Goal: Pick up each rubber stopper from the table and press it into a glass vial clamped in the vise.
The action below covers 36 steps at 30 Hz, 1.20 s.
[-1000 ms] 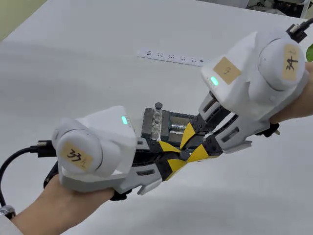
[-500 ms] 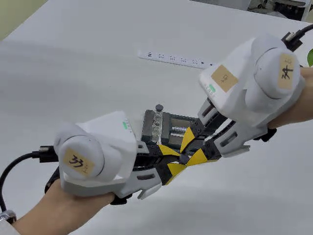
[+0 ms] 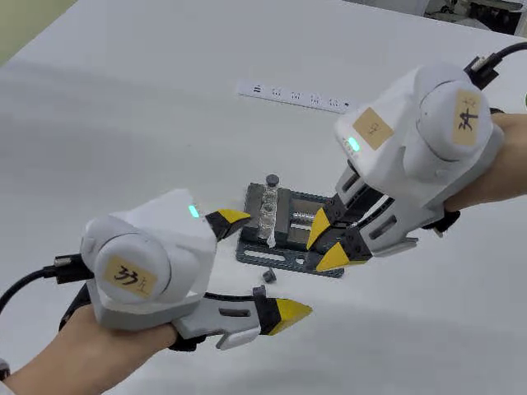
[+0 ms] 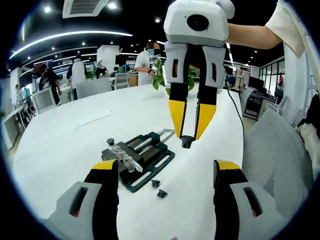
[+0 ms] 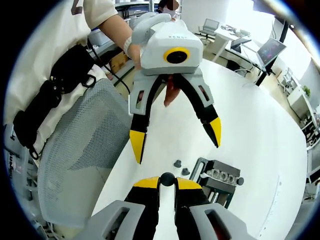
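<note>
Being pinched at the tips of the nearly closed right tongs [image 5: 167, 183]: one dark rubber stopper [image 5: 167, 178], above the table [image 3: 165, 123] near the vise [image 3: 280, 257]. The left tongs [image 5: 176, 141] are being held wide open, nothing gripped. A row of glass vials [image 3: 266, 212] is being clamped in the vise; two loose stoppers [image 4: 155, 183] are being left on the table beside its base.

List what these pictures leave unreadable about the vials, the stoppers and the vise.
- Head view: the vials are small clear glass; their count and which are stoppered cannot be read.
- Head view: the right tool covers one end of the vise.
- Left gripper view: the dark knob at the vise's end is too small to call stopper or vise part.
- Right gripper view: the jaws hide the held stopper's lower part.
</note>
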{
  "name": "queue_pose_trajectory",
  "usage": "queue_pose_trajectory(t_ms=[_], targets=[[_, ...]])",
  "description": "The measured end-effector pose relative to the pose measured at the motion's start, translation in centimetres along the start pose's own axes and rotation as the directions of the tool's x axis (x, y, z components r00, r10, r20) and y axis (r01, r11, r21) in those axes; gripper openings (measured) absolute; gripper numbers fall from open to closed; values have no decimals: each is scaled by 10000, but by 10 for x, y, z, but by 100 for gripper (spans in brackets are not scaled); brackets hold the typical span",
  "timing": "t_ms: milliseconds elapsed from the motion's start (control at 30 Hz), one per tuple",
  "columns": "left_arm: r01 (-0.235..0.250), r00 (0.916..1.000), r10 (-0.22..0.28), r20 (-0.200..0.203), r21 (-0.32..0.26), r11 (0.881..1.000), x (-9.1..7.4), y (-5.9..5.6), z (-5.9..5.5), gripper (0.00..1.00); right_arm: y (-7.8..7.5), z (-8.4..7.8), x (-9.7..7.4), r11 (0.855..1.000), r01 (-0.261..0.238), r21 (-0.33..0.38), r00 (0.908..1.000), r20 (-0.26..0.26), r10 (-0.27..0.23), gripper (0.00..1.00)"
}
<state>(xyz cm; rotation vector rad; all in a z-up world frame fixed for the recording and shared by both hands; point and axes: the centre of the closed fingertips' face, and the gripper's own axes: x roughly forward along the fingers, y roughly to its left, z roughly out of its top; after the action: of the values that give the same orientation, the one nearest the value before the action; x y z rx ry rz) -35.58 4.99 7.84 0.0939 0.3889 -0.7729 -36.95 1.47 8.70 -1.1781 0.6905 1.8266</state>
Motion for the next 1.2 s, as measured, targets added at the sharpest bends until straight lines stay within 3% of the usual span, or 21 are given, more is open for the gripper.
queue_pose_trajectory(t_ms=[133,267,400,667,1000,1200], targets=[[-269,9996,270,21,-244,9993,-6,14,-6,88,-2,-3,1,10000,-12,0,10000,-51,12,5],[-481,9981,458,-407,-579,9972,-9,24,-19,99,-4,-4,2,10000,-33,43,10000,-68,33,5],[-589,9970,549,-539,-766,9953,-16,32,-27,99,-5,-6,3,10000,-26,69,9999,-102,27,5],[-884,9947,833,-607,-871,9923,-21,39,-31,99,-14,-9,6,9999,-137,78,9999,-88,137,5],[-1144,9923,1082,-603,-1131,9870,-26,41,-36,99,-39,-18,8,9997,-80,-223,9981,-617,67,5],[-1307,9905,1237,-607,-1308,9827,-30,47,-39,99,-66,-18,5,9988,18,-499,9962,-869,-61,5]])
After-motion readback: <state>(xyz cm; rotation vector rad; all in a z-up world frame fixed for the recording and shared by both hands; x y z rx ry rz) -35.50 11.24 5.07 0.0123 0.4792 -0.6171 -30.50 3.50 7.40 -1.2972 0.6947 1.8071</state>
